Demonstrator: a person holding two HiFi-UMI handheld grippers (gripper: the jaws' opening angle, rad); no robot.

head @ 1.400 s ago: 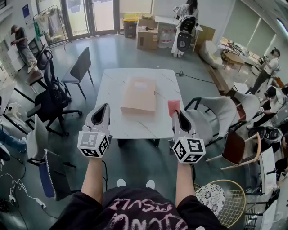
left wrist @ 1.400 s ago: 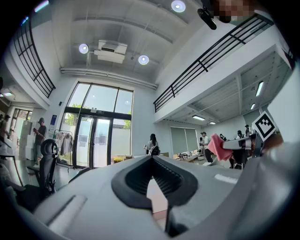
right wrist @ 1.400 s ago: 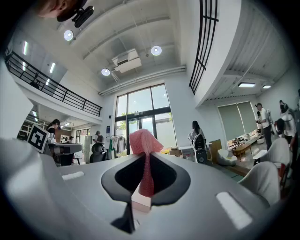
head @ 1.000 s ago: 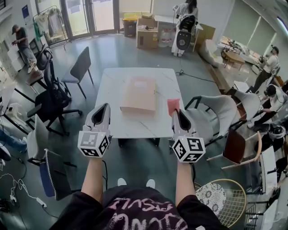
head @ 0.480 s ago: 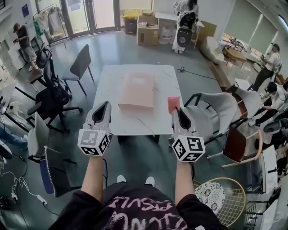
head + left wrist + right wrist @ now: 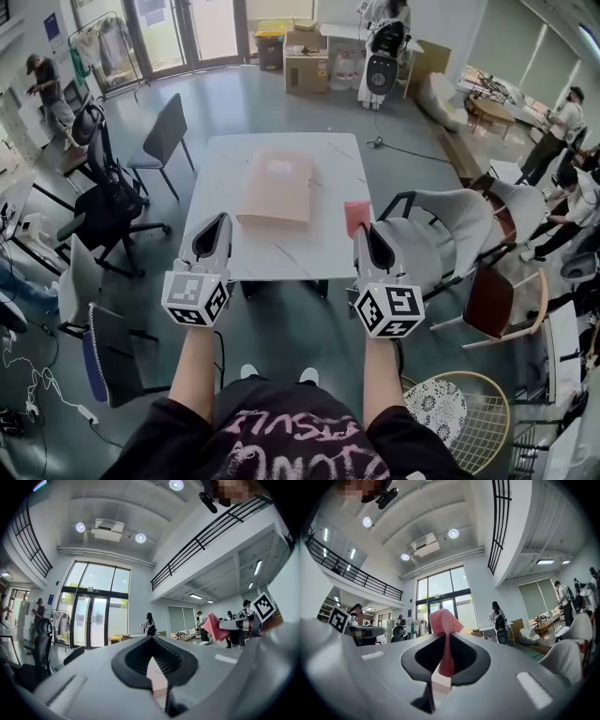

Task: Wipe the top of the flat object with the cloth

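Observation:
A flat tan folder [image 6: 275, 187] lies on the white marble table [image 6: 319, 248], a little left of its middle. Both grippers are held in the air short of the table's near edge, apart from it. My right gripper [image 6: 362, 229] [image 6: 444, 637] is shut on a pink cloth [image 6: 356, 216] [image 6: 444, 620], which sticks up above its jaws. My left gripper [image 6: 220, 221] [image 6: 152, 641] is shut with nothing in it. The left gripper view also catches the pink cloth [image 6: 214, 626] off to the right.
A dark chair [image 6: 167, 136] and a black office chair [image 6: 105, 202] stand left of the table. A grey armchair [image 6: 455, 230] stands at its right. Cardboard boxes [image 6: 306, 66] sit beyond. A wire basket [image 6: 466, 422] is near my right. People stand around the room's edges.
The table and folder have slid slightly left and up in the head view. Both grippers stay in nearly the same place, the right one still holding the cloth.

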